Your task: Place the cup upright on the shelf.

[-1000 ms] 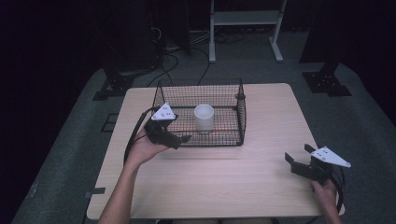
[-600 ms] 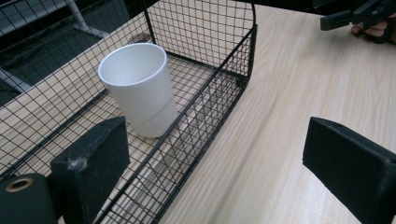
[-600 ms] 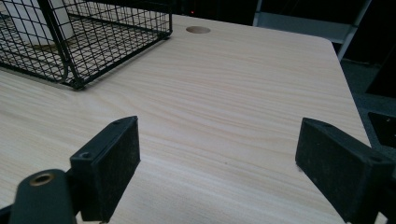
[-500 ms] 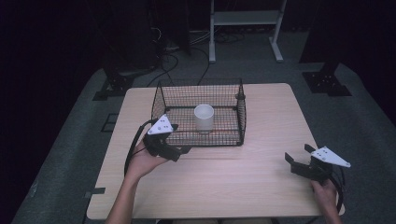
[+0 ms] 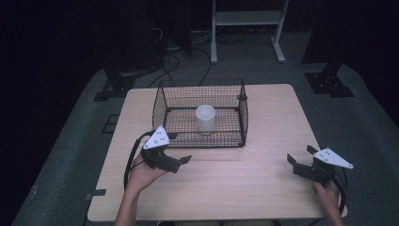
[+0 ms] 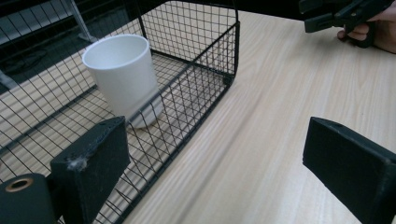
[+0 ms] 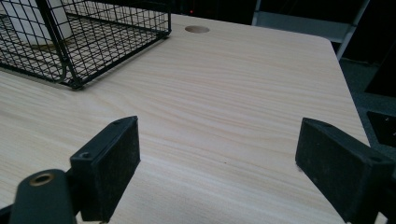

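Since prev frame left gripper (image 5: 184, 160) has been drawn back from basket (image 5: 200, 139) toward table's near edge, jaws spread, nothing held. White cup (image 5: 205, 118) stands upright inside basket. Right gripper (image 5: 292, 160) spread, empty, well apart. Step judged: retreat after placing; next, L hand to be parked

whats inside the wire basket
One white cup stands upright inside the wire basket, on its mesh floor. The cup's inside cannot be seen from these angles, so any contents stay hidden.
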Demonstrator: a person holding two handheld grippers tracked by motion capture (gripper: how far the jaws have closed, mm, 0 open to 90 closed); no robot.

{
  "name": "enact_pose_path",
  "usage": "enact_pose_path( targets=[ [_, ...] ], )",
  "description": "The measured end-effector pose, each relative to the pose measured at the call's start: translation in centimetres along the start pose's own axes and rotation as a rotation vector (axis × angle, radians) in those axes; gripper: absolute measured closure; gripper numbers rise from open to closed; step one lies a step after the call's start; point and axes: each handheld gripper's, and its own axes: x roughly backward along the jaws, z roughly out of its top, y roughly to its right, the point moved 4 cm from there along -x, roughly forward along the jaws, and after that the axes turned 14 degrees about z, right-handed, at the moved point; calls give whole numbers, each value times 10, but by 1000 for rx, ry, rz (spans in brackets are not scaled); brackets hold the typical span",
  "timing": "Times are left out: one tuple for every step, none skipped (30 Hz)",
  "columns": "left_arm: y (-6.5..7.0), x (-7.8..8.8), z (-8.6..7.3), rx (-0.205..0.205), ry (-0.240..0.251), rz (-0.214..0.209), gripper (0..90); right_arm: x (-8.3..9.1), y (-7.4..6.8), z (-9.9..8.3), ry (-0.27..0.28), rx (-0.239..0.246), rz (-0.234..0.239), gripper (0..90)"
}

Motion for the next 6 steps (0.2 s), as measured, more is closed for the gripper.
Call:
enact_pose_path(
  targets=[
    [2,2,-3,4,7,3,62,0,0,0,1,0,0,131],
    [3,3,-5,10,7,4,57,0,0,0,0,1,-2,131],
    [6,5,-10,19,9,6,57,0,0,0,0,0,-3,131],
    [8,6,-13,26,17,2,57,0,0,0,2,0,-2,130],
    [10,7,-16,30,27,-8,56,1,0,0,1,0,-3,130],
    [13,7,-21,34,39,-15,57,1,0,0,1,2,-4,131]
  ],
)
